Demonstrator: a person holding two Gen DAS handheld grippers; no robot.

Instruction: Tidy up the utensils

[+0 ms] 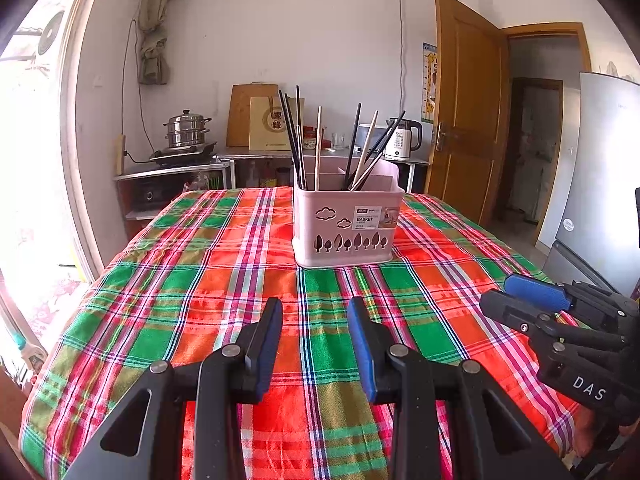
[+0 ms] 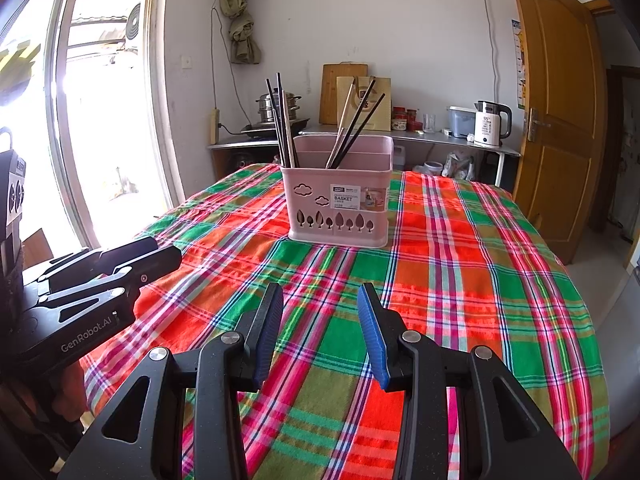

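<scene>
A pink plastic utensil basket stands upright on the plaid tablecloth, past both grippers. Several black and light wooden chopsticks lean in its two compartments. My left gripper hovers over the near part of the cloth, open, with only cloth showing between its blue pads. My right gripper is open too, likewise with only cloth between its pads. In the left wrist view the right gripper sits at the right; in the right wrist view the left gripper sits at the left.
Beyond the table a metal counter carries a steamer pot, cutting board, paper bag, jars and a white kettle. A bright window fills the left, a wooden door and a fridge the right.
</scene>
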